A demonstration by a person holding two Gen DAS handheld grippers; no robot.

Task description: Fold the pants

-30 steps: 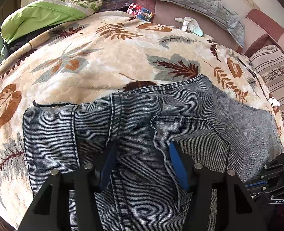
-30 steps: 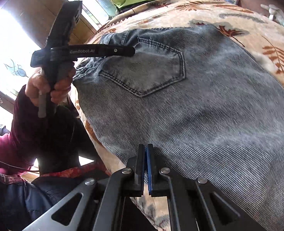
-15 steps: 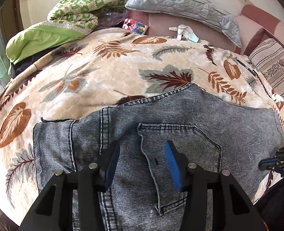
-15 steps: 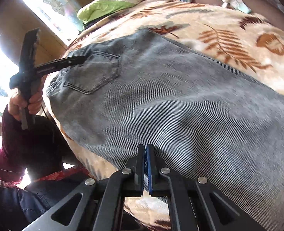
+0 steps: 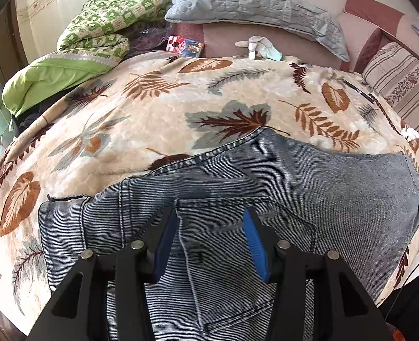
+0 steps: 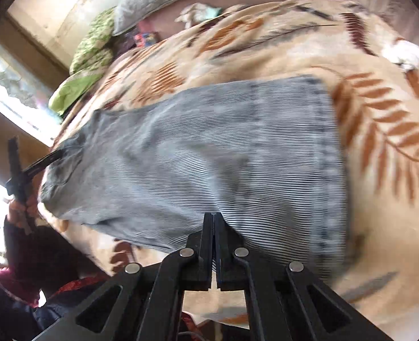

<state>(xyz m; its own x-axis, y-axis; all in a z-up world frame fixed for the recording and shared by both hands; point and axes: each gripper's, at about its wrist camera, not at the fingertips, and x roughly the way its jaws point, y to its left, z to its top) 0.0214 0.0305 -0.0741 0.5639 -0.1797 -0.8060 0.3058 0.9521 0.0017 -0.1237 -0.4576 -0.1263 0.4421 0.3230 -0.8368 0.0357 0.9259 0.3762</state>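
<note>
The faded blue-grey denim pants (image 5: 266, 187) lay folded and flat on the cream fleece blanket with brown leaf print (image 5: 158, 108) covering the bed. The left gripper (image 5: 210, 241) hovered spread over the back pocket, clamping nothing. The right gripper (image 6: 213, 244) was pressed together above the pants' near edge. At twelve o'clock lay a grey quilted pillow (image 5: 254, 2), at ten o'clock a green bedding bundle (image 5: 75, 56).
</note>
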